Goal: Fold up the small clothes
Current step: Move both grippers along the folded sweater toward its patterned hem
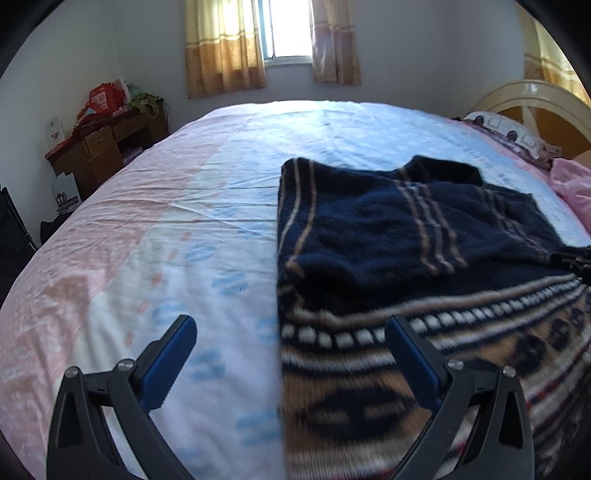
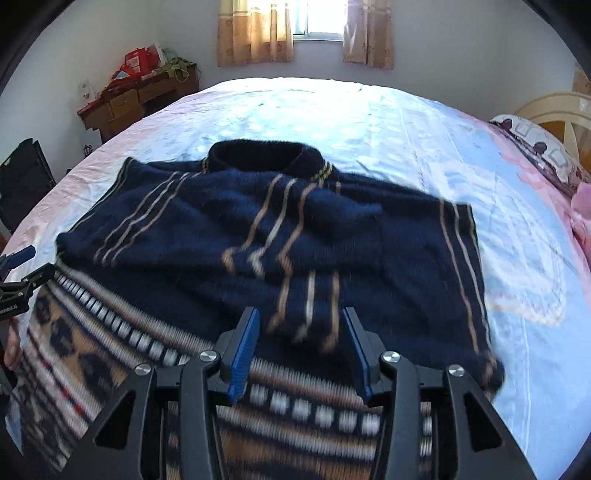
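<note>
Our left gripper (image 1: 291, 343) spreads wide open at the jumper's (image 2: 258, 229) left edge; our right gripper (image 2: 301, 336) hangs half open, holding nothing. The jumper lies flat on the bed (image 1: 166, 206) (sleeves folded in). We should pinch both bottom corners evenly before lifting.

Daylight from window (image 1: 288, 29), glare | motion blur foreground | fisheye edges dark

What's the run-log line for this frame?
task: fold sweater | sweater: flat on bed, sleeves folded in | left tongs: open, empty | right tongs: open, empty, over sweater
</note>
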Motion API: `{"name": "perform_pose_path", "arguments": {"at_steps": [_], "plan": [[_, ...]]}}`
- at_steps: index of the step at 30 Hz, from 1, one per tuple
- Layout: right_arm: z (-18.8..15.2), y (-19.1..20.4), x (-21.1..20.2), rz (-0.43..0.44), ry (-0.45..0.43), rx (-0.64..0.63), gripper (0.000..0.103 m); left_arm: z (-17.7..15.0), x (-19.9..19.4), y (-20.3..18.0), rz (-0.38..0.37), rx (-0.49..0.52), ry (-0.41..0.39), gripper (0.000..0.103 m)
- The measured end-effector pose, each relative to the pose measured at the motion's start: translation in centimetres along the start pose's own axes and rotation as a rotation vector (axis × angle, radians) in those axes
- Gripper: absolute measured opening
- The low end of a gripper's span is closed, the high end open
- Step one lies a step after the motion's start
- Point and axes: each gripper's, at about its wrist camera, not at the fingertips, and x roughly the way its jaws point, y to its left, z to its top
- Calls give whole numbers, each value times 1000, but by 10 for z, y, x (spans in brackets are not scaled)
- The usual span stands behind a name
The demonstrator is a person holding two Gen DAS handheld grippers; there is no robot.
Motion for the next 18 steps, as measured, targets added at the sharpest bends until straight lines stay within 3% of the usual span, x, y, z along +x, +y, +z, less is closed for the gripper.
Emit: {"name": "perform_pose_path", "arguments": {"at_steps": [6, 11, 18], "plan": [[-36, 6, -34, 41, -6, -4, 47, -13, -47, 3, -64, -4, -37, 103], [-63, 7, -60, 47, -4, -1, 47, -28, -80, -4, -87, 51, -58, 103], [-99, 4, -95, 51, -2, 27, 47, -57, -112, -19, -124, 101, -34, 103]]}}
